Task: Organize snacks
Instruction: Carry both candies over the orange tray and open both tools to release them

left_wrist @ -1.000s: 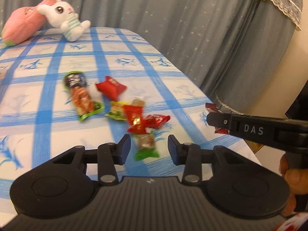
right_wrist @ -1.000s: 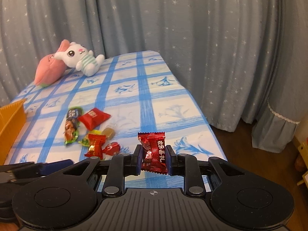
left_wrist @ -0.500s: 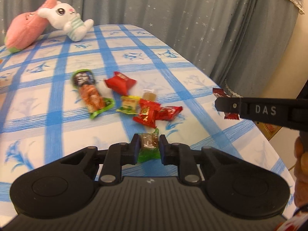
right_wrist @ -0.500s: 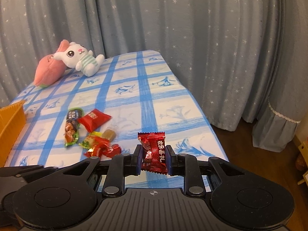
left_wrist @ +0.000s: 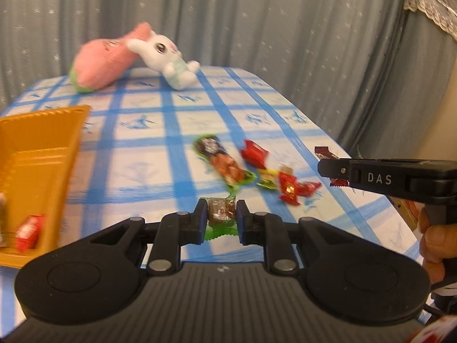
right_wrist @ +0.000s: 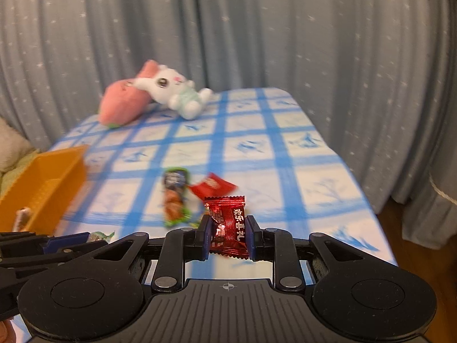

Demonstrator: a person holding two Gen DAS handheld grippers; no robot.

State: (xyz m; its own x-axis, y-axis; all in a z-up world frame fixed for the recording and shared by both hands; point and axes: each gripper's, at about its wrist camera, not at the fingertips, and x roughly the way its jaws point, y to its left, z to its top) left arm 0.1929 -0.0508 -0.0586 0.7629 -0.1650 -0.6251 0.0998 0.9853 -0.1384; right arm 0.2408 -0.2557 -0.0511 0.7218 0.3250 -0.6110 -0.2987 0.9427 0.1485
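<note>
Green-wrapped candy [left_wrist: 220, 215] is pinched by left gripper [left_wrist: 220, 218], red candy [right_wrist: 227, 225] by right gripper [right_wrist: 227, 235]; both seemingly bound for orange tray [left_wrist: 42, 154] at 9 o'clock.

"DAS" stands on the right tool [left_wrist: 338, 171] (its candy's script unreadable).

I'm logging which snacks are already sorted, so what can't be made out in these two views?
- Orange tray, left view: cut off by the left edge and blurred, so its contents beyond one red snack are unclear.
- Loose snacks, left view: blurred, labels unreadable.
- Green candy, right view: mostly hidden behind the left tongs.
- Red candy, left view: mostly hidden by the right tongs.
</note>
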